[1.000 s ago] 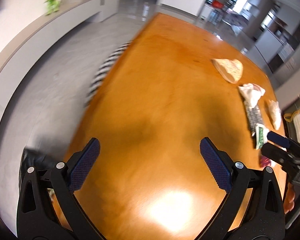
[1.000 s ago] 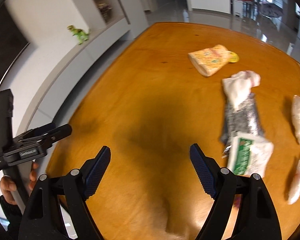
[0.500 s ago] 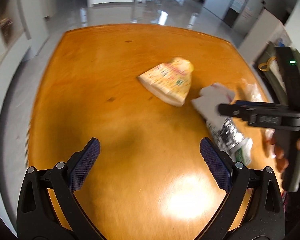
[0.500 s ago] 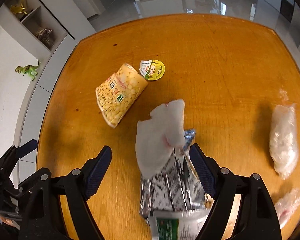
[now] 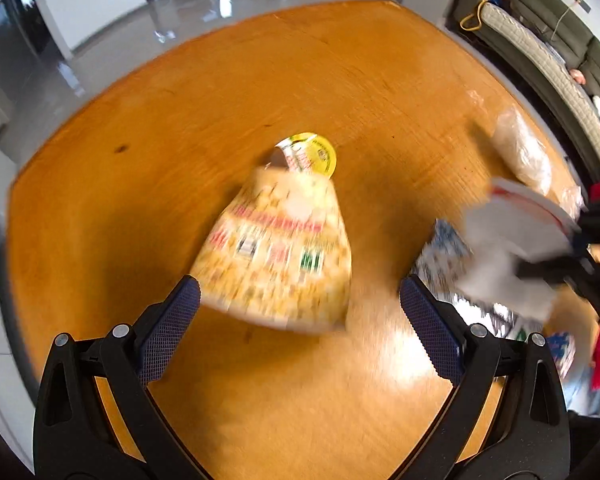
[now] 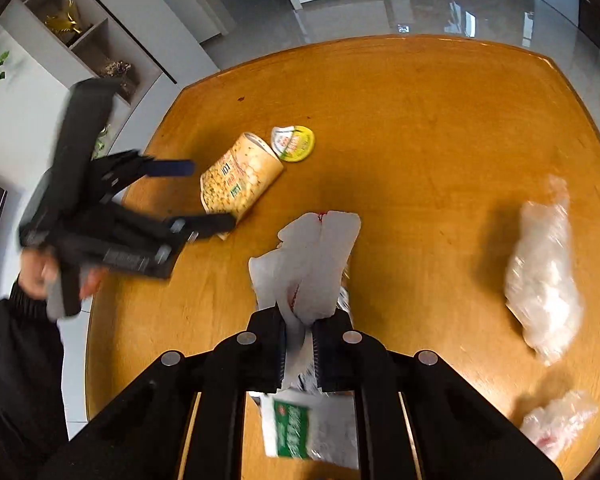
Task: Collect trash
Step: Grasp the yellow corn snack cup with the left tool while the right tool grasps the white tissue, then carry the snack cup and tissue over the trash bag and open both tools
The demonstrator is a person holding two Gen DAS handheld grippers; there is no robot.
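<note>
The right claw (image 6: 299,342) is clamped on a crumpled white paper wrapper (image 6: 312,264). The left claw (image 5: 298,312) gapes wide, empty, just short of a yellow corn-printed paper cup (image 5: 278,264) lying on the orange wooden tabletop (image 6: 440,120).

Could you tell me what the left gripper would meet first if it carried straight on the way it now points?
Most likely the yellow paper cup lying on its side on the table, ahead of the open left gripper; blur leaves depth unclear.

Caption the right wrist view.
Right hand-held gripper shut on white wrapper; left hand-held gripper open around cup.
</note>
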